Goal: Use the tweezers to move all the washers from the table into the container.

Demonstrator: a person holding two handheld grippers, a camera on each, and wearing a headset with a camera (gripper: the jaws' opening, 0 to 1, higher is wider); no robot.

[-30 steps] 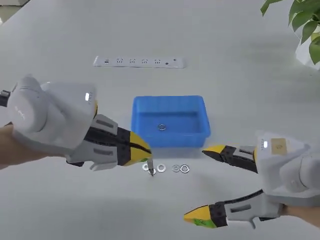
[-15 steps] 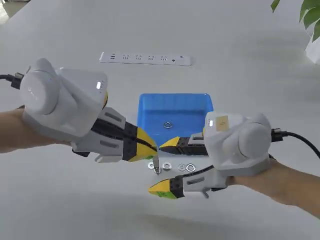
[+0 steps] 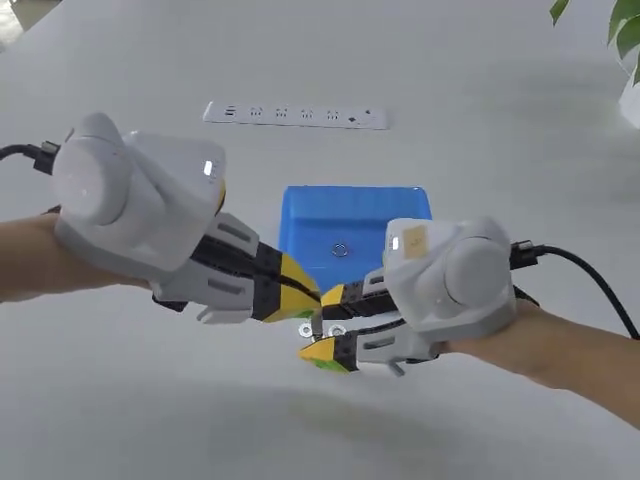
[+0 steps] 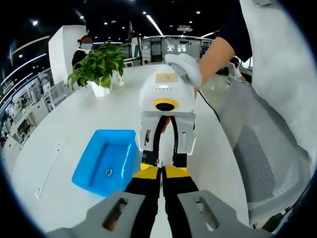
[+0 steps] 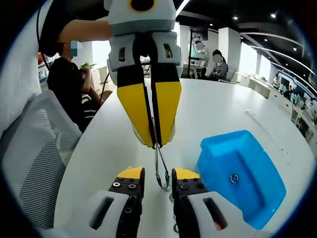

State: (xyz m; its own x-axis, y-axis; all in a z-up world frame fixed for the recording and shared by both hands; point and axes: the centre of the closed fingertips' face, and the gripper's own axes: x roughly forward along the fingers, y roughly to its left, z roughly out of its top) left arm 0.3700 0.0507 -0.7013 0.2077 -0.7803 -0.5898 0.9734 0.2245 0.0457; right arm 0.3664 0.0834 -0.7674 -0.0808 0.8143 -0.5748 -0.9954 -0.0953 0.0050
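The left tool [image 5: 156,143] is clamped on one tweezers [image 5: 158,166]; the right tool [image 5: 158,176] is held apart around them. One washer [image 3: 341,250] is seen in the container [image 3: 300,215], two more washers [image 3: 306,330] on the bench [image 3: 450,120].

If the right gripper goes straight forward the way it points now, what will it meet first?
Most likely the tweezers, whose tips hang between the fingers of the right gripper. Just behind them stand the yellow fingers of the left gripper, shut on the tweezers. Depth is hard to judge.

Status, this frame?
Left gripper shut on thin metal tweezers, tips at a small metal washer. Right gripper open, jaws straddling tweezers. Blue plastic container holds one washer.
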